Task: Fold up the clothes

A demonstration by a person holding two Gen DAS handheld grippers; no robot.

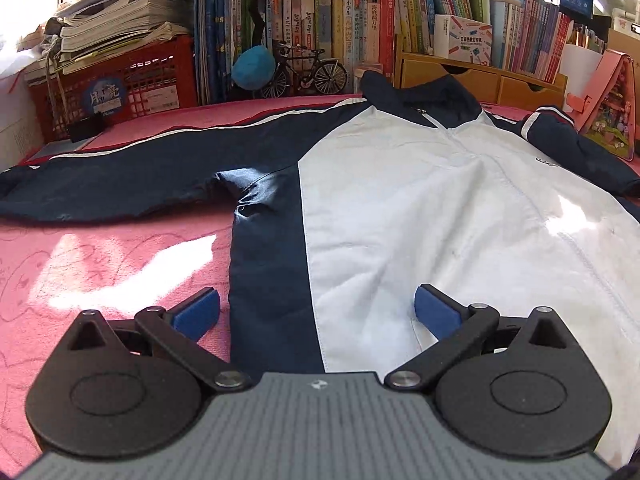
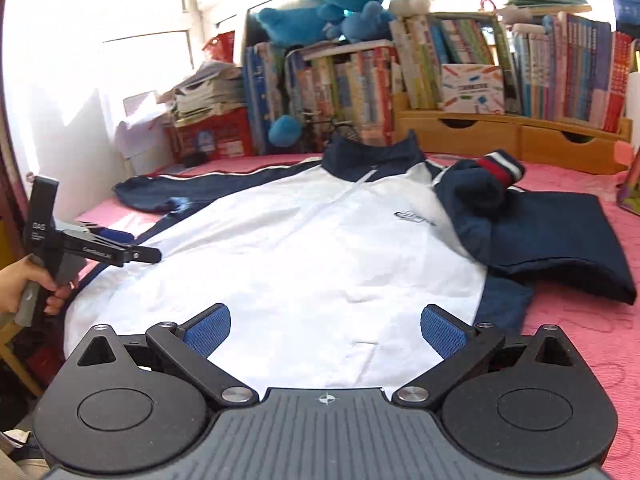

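Left wrist view: jacket (image 1: 400,216) lies front-up on the pink bed cover (image 1: 100,256), collar toward the bookshelf (image 1: 320,20), zip closed as far as shows; one sleeve (image 1: 120,176) runs out straight and flat on the left of this view; right wrist view shows the other sleeve (image 2: 532,224) bunched and doubled on itself, striped cuff (image 2: 500,168) lying atop it near the shoulder. Left gripper (image 1: 316,312) hovers low over the hem, its fingers wide apart, one blue pad (image 1: 198,312) over the pink cover, the other over the white panel; nothing held; contact with the cloth cannot be told. Right gripper (image 2: 326,330) likewise spread wide above the white front, empty. Stage is ambiguous: the doubled sleeve fits a fold being laid in or a jacket merely set down loosely. Whichever sleeve you take, pinch a single layer near the cuff or seam, lift only enough to clear the body, carry it across without dragging the white panel, and lay it flat before you let go; sunlit glare hides fine creases, so check edges by their shadow.
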